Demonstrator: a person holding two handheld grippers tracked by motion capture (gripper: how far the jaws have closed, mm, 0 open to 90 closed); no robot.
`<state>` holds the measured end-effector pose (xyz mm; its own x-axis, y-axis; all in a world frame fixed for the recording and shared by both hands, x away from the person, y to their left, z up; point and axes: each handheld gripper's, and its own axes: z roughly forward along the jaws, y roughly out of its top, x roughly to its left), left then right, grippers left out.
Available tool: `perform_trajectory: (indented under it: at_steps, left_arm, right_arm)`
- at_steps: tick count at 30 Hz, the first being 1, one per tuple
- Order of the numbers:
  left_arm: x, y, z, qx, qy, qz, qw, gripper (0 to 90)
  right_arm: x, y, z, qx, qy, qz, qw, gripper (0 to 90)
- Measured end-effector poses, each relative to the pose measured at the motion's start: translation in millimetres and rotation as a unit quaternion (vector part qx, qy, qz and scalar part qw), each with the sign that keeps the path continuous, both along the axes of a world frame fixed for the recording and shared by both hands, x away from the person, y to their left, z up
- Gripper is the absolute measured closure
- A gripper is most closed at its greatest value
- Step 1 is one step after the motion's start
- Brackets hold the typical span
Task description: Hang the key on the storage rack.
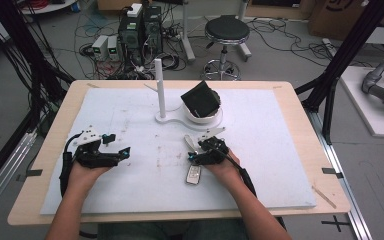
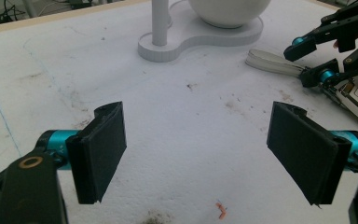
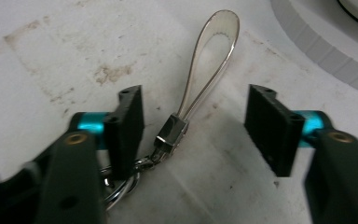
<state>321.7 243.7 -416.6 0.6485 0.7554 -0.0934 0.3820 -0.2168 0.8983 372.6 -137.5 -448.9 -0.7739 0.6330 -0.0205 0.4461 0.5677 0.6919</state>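
Observation:
A car key fob (image 1: 193,175) lies on the white mat, joined by a ring (image 3: 121,186) and a metal clasp (image 3: 170,133) to a pale loop strap (image 3: 212,60). My right gripper (image 3: 196,126) is open and low over the mat, one jaw on each side of the clasp without touching it. In the high view the right gripper (image 1: 196,150) sits just above the fob, on the strap (image 1: 190,142). My left gripper (image 1: 118,144) rests open at the left of the mat. Nothing lies between the jaws of the left gripper (image 2: 203,154).
A white stand (image 1: 215,120) with an upright post (image 1: 159,85) and a bowl-shaped holder carrying a black box (image 1: 200,100) sits at mid-back of the mat. Its base (image 2: 200,32) lies ahead of the left gripper. The stained mat (image 1: 280,150) covers the wooden table.

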Motion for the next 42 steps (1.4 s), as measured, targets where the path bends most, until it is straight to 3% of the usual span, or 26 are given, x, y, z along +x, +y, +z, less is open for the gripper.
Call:
perform_trajectory:
  at_steps: [7, 15, 21, 28, 37, 42]
  left_arm:
    - [-0.8, 0.7, 0.7, -0.002, -0.001, 0.001, 1.0, 19.8]
    - [-1.6, 3.5, 1.7, -0.008, -0.003, 0.003, 1.0, 19.8]
    - [-2.3, 7.2, 2.2, -0.013, -0.003, 0.005, 0.9999, 19.8]
    - [-3.4, 10.7, 3.3, -0.021, -0.004, 0.009, 0.9997, 19.8]
    - [-3.1, 14.9, 2.6, -0.026, -0.003, 0.013, 0.9996, 19.7]
    - [-2.4, 14.1, 2.4, -0.027, -0.003, 0.011, 0.9996, 19.8]
  right_arm:
    - [-8.3, 4.9, 3.9, -0.017, -0.006, 0.033, 0.9993, 81.7]
    - [-8.6, 2.0, 7.4, -0.018, -0.008, 0.027, 0.9994, 82.8]
    - [-9.8, -7.3, 20.8, 0.032, -0.024, 0.014, 0.9991, 82.8]
    - [-8.6, -9.1, 44.8, 0.058, -0.048, 0.013, 0.9971, 82.8]
    - [6.4, -1.4, 77.1, 0.101, -0.084, 0.001, 0.9913, 82.8]
    - [16.7, 6.6, 97.1, 0.101, -0.102, -0.001, 0.9896, 82.8]
